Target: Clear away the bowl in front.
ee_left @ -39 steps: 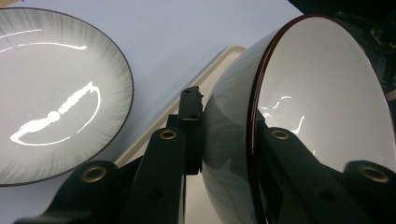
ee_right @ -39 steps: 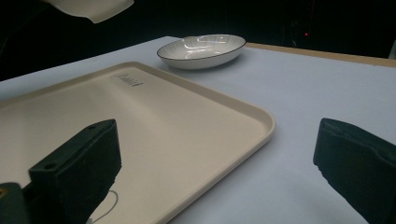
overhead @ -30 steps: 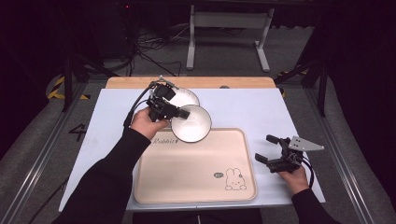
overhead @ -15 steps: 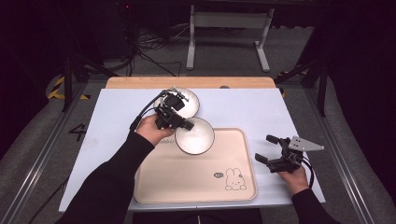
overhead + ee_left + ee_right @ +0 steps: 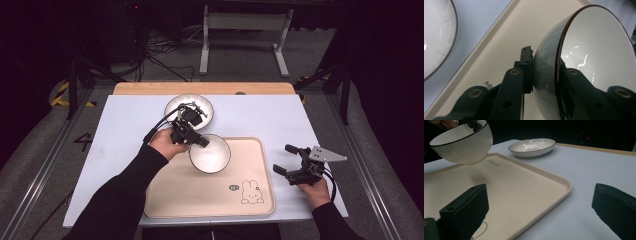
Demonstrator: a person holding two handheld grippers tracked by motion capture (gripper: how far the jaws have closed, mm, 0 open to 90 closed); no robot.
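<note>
White table, biggest thing, takes most of the high view. Beige tray lies on its near middle, rabbit drawing at the tray's near right corner. Shallow plate sits on the table just beyond the tray's far left corner, apart from it. White bowl with dark rim is over the tray's far left part, tilted, lifted off the tray with a shadow under it in the right gripper view. Left gripper is clamped on the bowl's rim, one jaw outside the wall, one inside. Right gripper rests on the table just right of the tray, jaws wide apart, nothing between them.
</note>
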